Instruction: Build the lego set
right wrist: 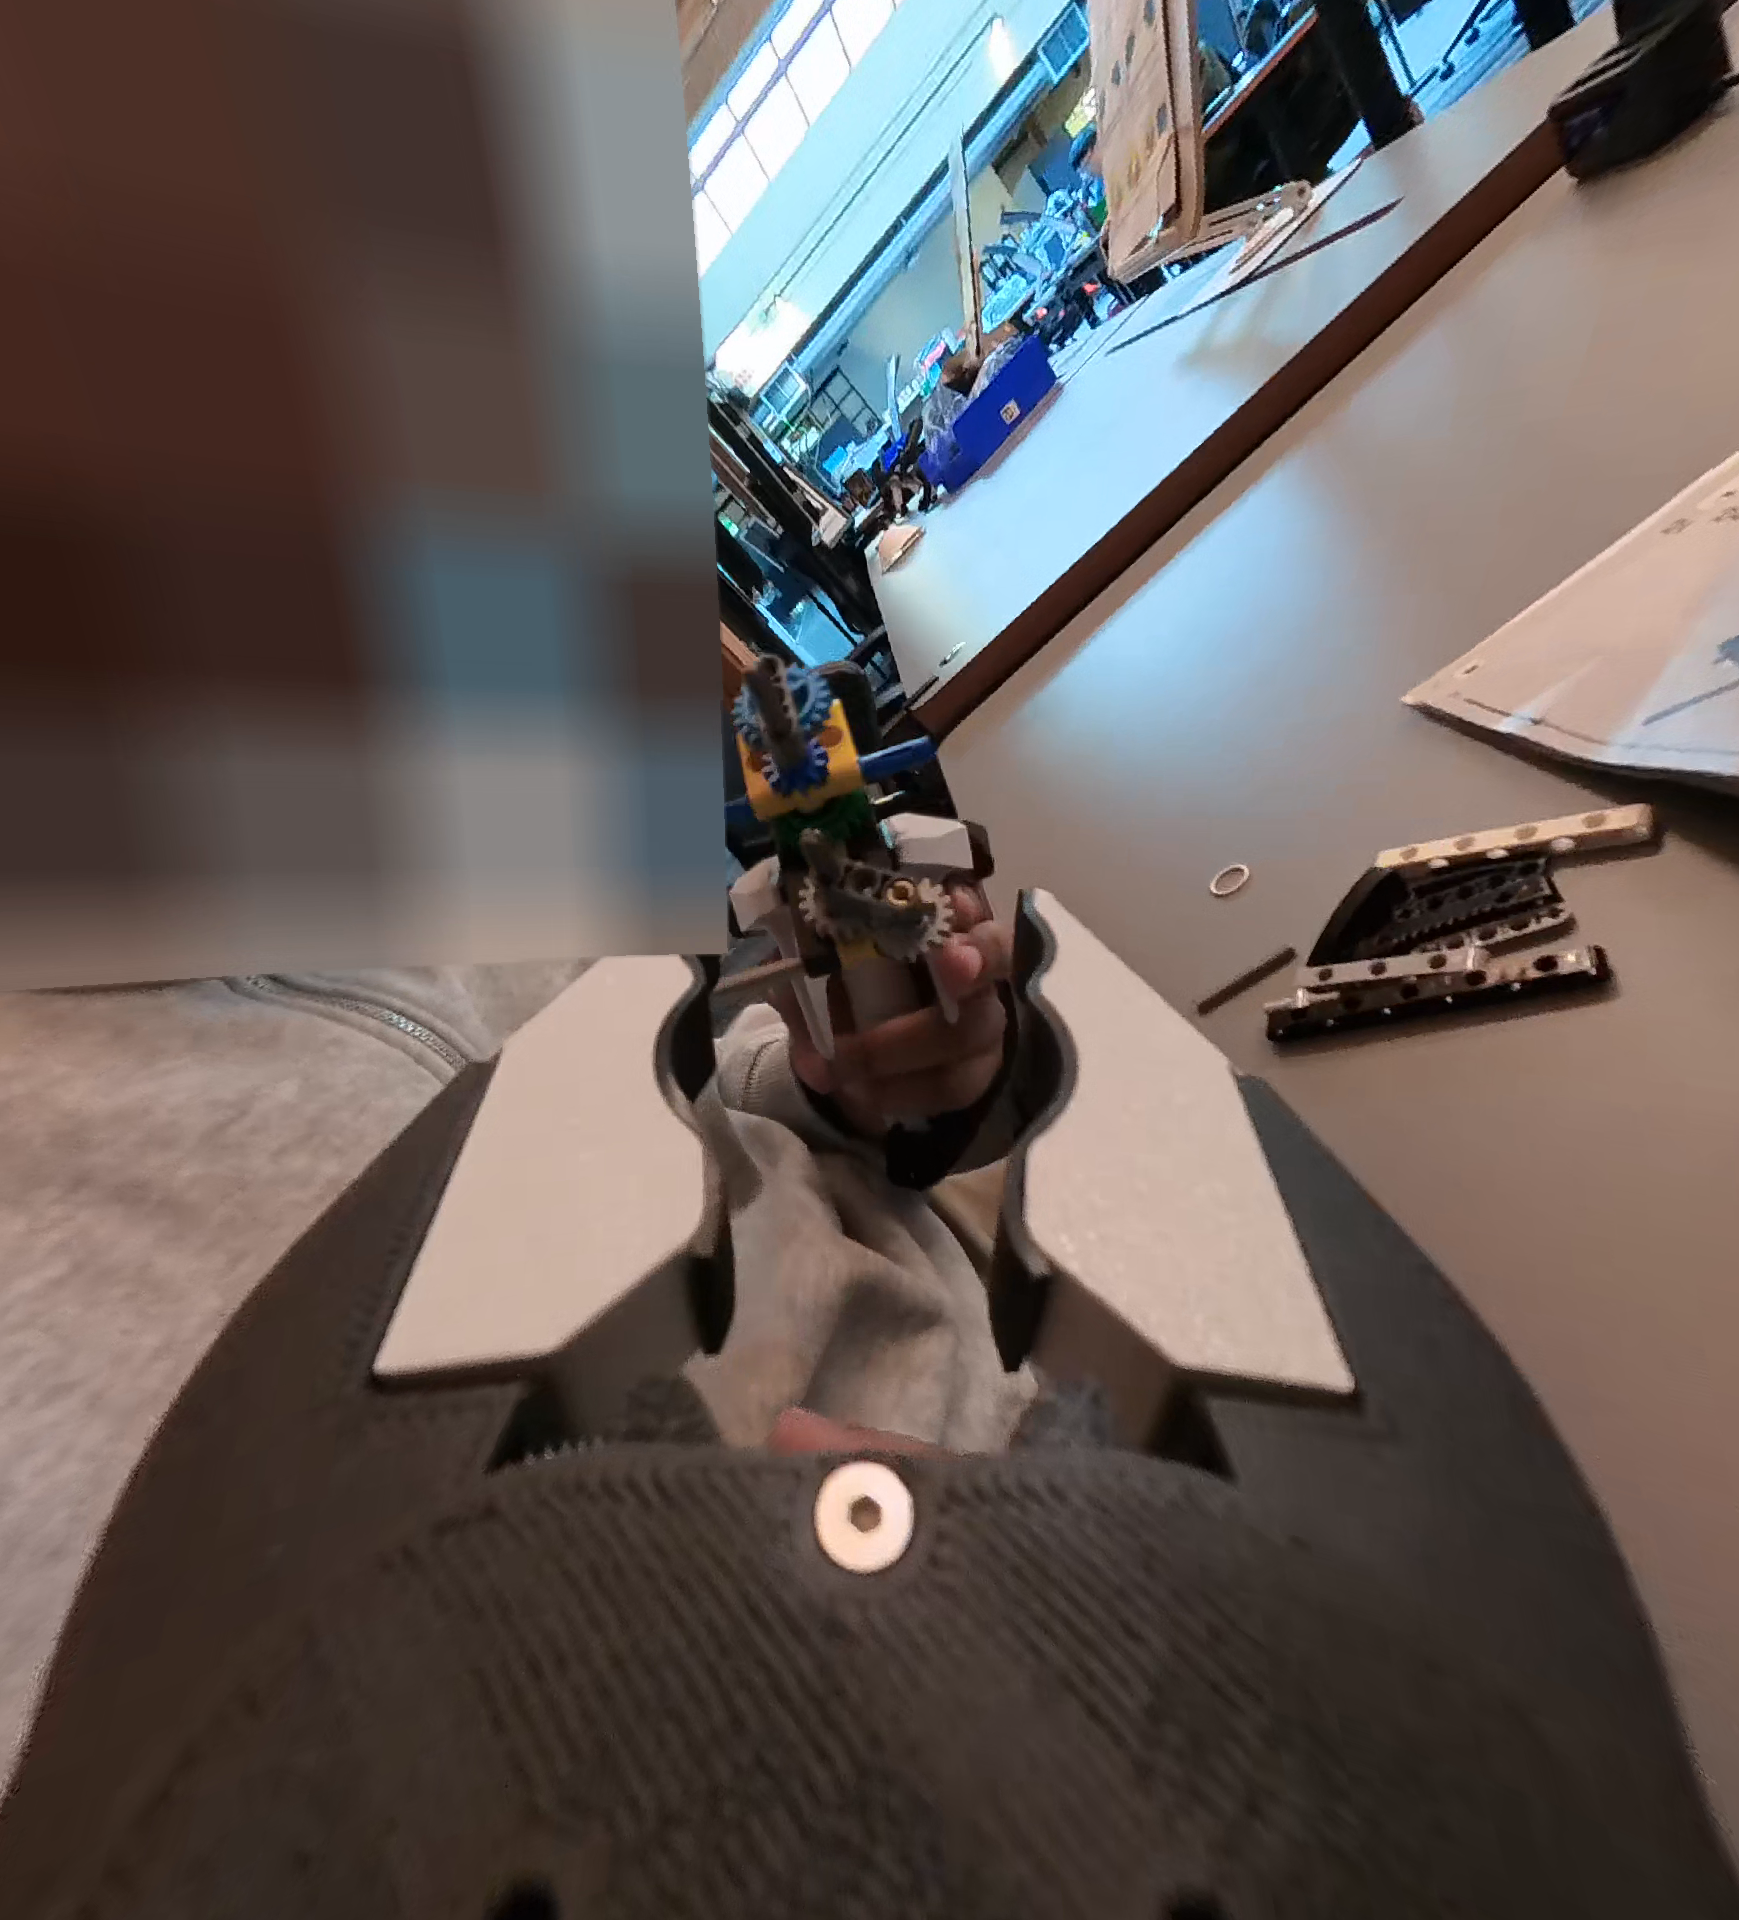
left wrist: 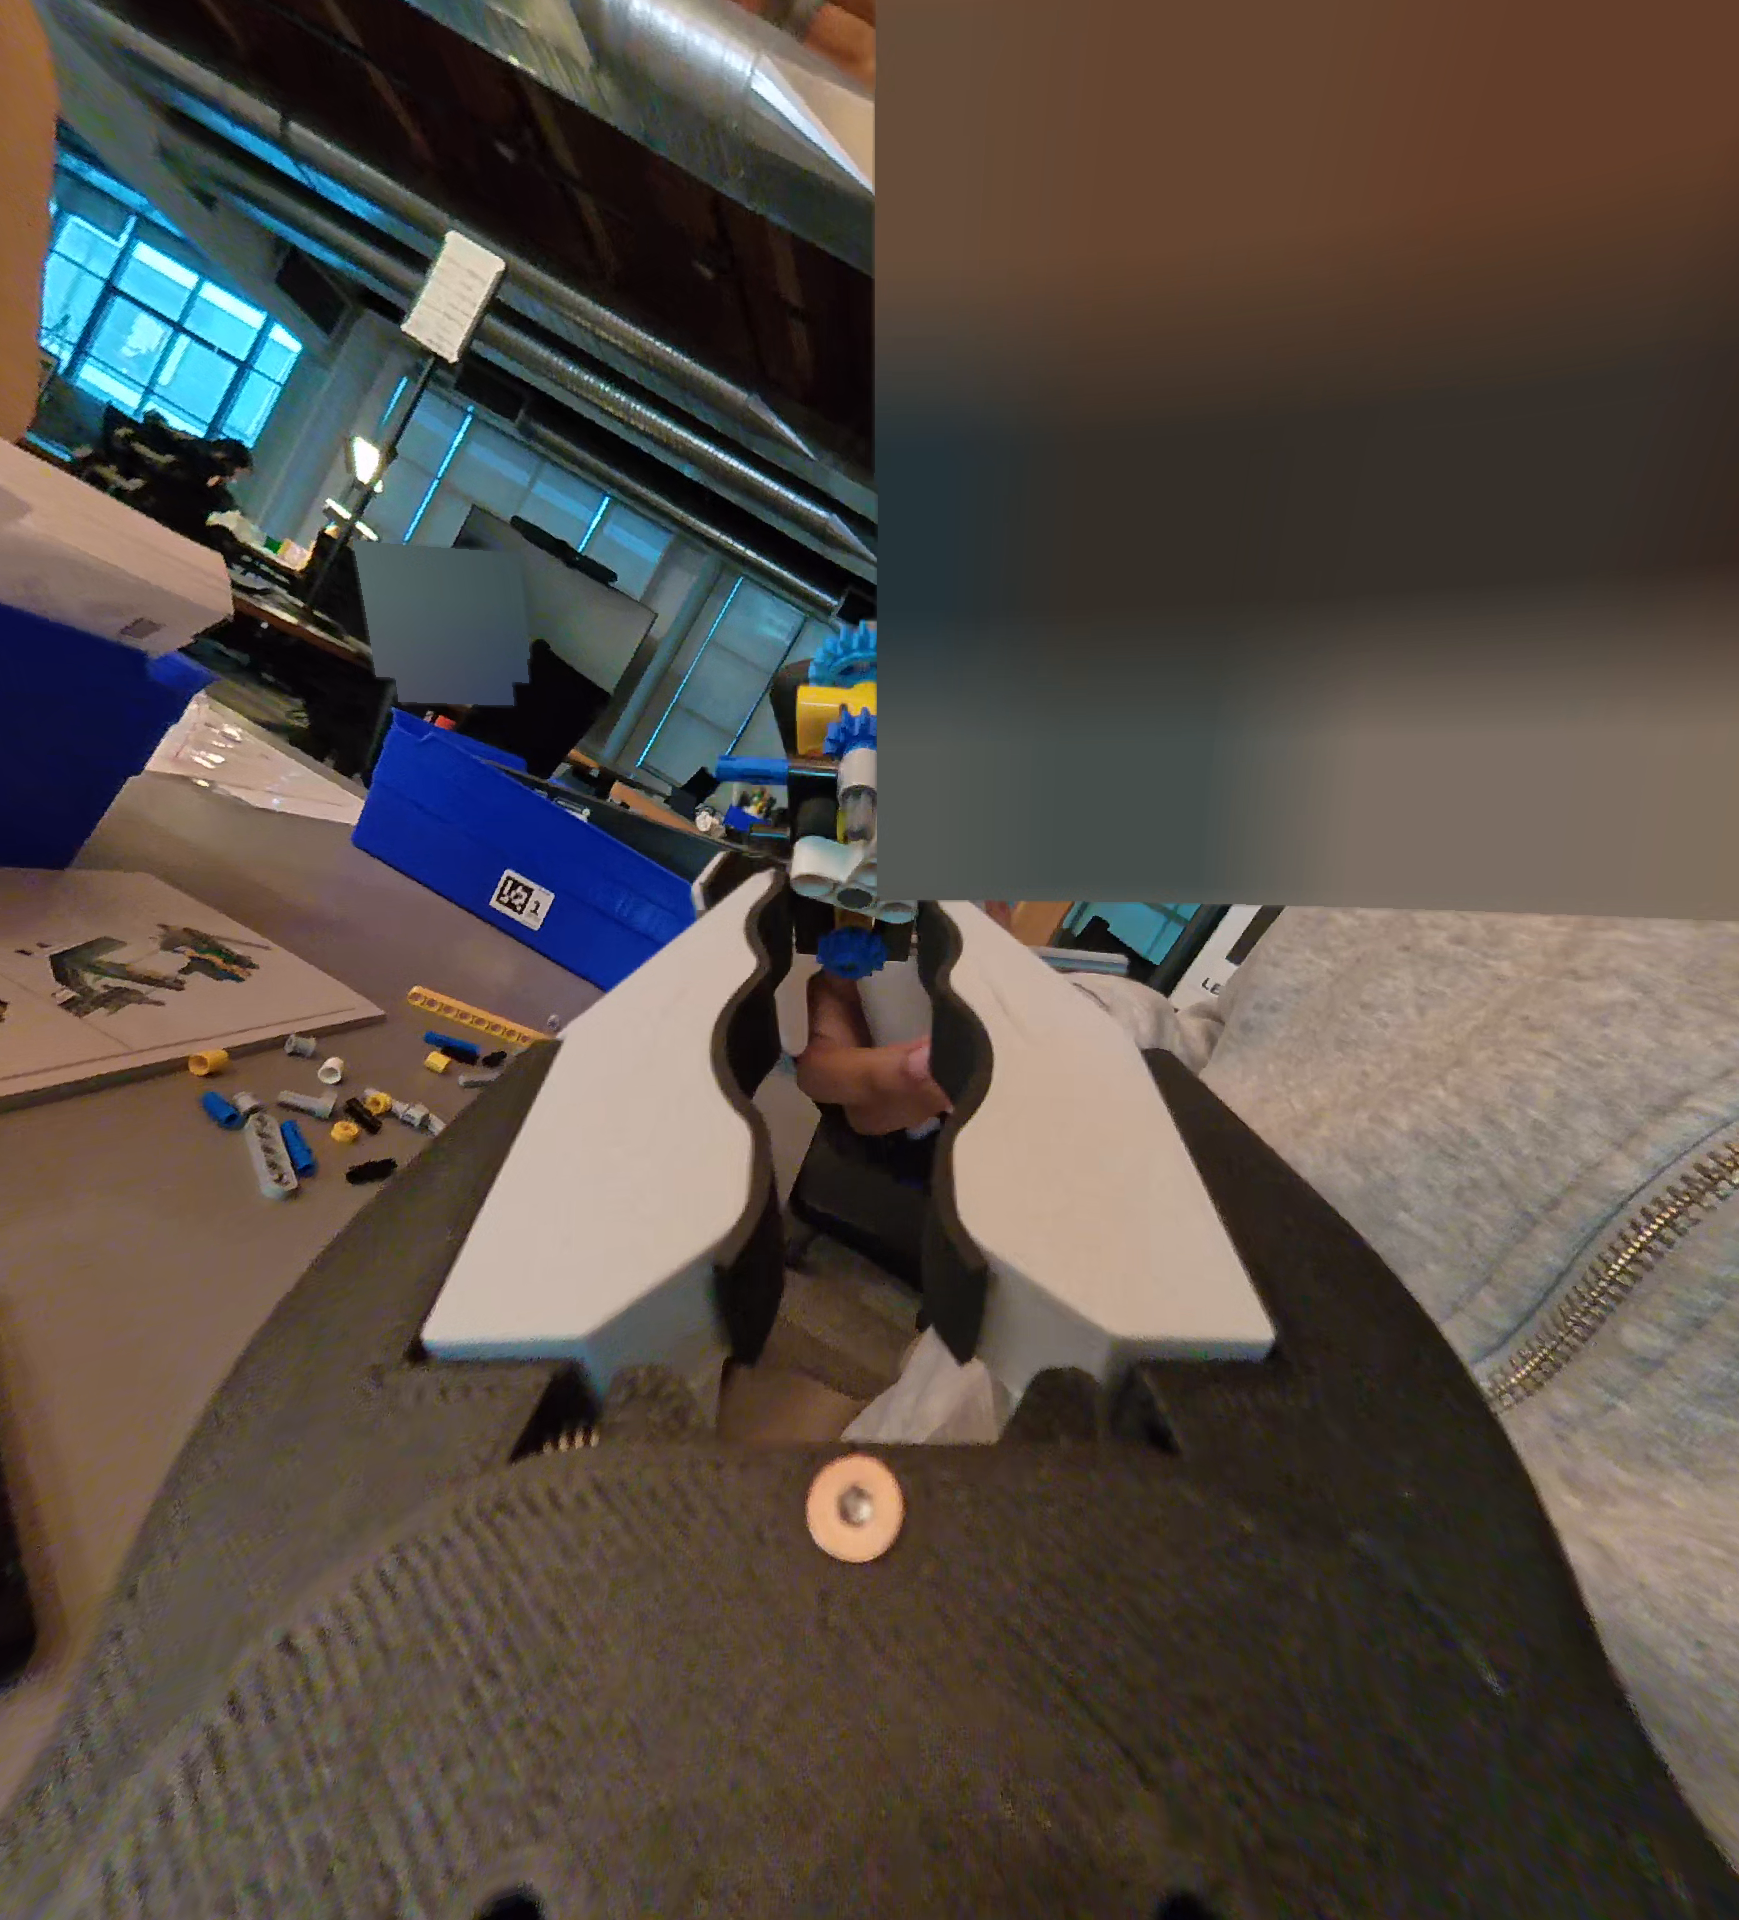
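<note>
Left wrist view: the left hand-held gripper (left wrist: 854, 904) appears clamped on the lower end of the small lego assembly of blue gears, yellow block and grey connectors (left wrist: 834, 717). The assembly rises straight ahead off the fingertips, its long axis continuing the fingers' line and its right part hidden by a blur patch. It is held in the air, well clear of the grey table (left wrist: 169, 1268), where scattered blue, yellow and grey pins (left wrist: 325, 1112) lie near an open instruction booklet (left wrist: 117, 966).

Right wrist view: the right hand-held gripper (right wrist: 865, 935) stands wide open and holds nothing. The assembly (right wrist: 792, 758) stands upright just beyond its fingertips, slightly left of centre, with the two tools facing each other. A black beam sub-assembly (right wrist: 1447, 935) lies on the table to the right, well apart. The right gripper is the free one, so I judge the next move is its to make: straight forward, closing across the upright axis.
</note>
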